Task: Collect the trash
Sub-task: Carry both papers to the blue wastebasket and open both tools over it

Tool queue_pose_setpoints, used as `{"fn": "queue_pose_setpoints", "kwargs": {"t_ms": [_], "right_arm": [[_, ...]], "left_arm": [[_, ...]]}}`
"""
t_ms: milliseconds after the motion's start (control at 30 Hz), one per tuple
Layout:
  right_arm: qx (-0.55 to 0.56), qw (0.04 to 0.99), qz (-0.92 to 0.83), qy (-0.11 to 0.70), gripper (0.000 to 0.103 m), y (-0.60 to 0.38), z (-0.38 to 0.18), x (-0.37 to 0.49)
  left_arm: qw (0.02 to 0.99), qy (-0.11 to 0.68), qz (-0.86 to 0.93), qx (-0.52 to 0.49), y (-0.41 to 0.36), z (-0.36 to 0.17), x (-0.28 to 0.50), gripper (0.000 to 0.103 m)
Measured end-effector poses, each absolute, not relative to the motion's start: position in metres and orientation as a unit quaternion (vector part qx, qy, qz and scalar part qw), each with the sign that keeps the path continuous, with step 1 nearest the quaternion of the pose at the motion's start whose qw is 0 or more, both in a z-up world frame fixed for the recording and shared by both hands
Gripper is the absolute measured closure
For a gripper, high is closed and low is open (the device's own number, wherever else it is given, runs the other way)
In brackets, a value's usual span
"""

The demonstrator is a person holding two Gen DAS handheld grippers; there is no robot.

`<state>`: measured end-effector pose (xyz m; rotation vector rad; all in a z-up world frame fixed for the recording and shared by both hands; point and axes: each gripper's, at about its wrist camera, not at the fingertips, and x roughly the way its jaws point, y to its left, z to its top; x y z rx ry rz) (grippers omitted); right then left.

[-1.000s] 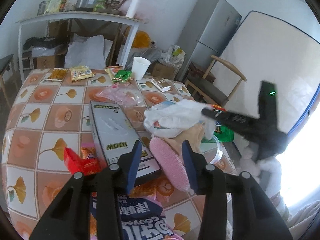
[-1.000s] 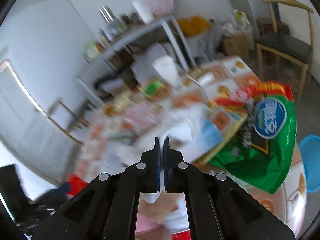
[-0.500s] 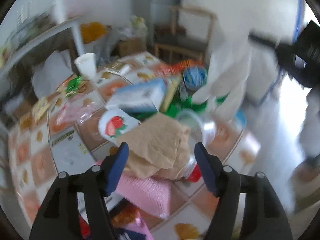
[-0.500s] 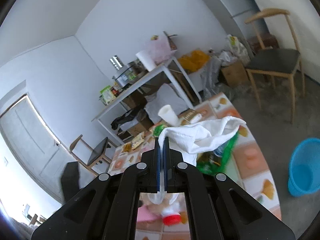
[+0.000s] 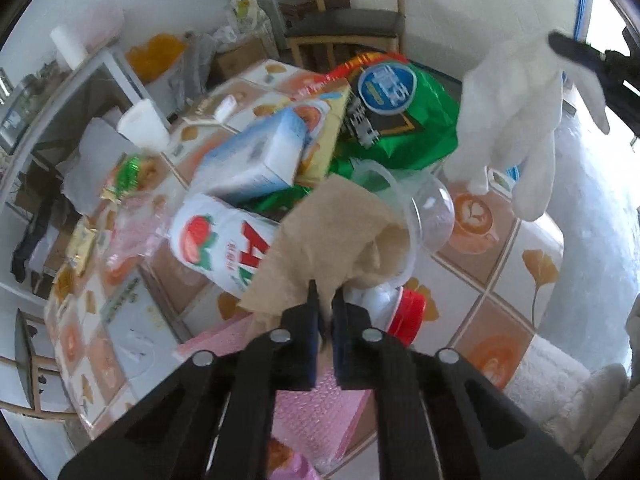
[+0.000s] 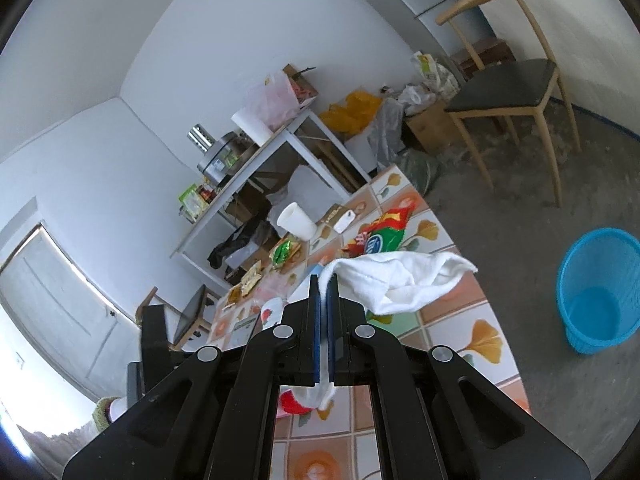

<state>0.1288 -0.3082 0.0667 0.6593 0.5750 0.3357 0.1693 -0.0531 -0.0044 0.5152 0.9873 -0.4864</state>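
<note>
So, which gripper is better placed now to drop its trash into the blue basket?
The right. The right gripper already holds the white tissue lifted off the table, and the blue basket stands on the floor on its side. The left gripper only pinches the brown paper, low among the pile.

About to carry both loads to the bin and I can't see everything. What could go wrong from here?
The left gripper pinches only an edge of the brown paper, so it may tear or drag the clear cup beside it. The white cloth in the right gripper hangs loose; it could miss the blue bin.
</note>
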Motion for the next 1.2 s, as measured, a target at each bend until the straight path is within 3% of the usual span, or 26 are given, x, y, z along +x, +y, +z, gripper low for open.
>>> {"fn": "queue_pose_setpoints", "kwargs": {"t_ms": [267,500,667,867,1033,1100,1167,1200], "right_arm": [[0.343,0.899,0.138,0.234,0.102,-0.359,0.073,0.099],[0.355,0.913,0.056,0.194,0.102,-0.421,0.078,0.072],[0.362,0.907,-0.010,0.216,0.102,-0.466,0.051,0.074],[0.393,0.875,-0.062,0.276,0.102,-0.513,-0.014,0.106],[0.430,0.834,-0.090,0.333,0.096,-0.552,-0.085,0.143],[0.442,0.816,-0.094,0.361,0.082,-0.566,-0.121,0.160],[0.454,0.797,-0.120,0.380,0.075,-0.574,-0.144,0.170],[0.461,0.788,-0.129,0.386,0.075,-0.578,-0.157,0.171]], "left_arm": [[0.874,0.379,-0.219,0.213,-0.057,0.083,0.153,0.100],[0.831,0.398,-0.370,0.121,-0.156,0.115,0.177,0.100],[0.766,0.467,-0.424,0.127,-0.273,0.070,0.215,0.099],[0.702,0.537,-0.431,0.181,-0.413,-0.032,0.259,0.099],[0.677,0.578,-0.414,0.189,-0.477,-0.102,0.285,0.098],[0.690,0.575,-0.394,0.197,-0.490,-0.125,0.292,0.089],[0.702,0.563,-0.384,0.207,-0.502,-0.138,0.289,0.060],[0.702,0.563,-0.384,0.205,-0.505,-0.144,0.287,0.054]]}}
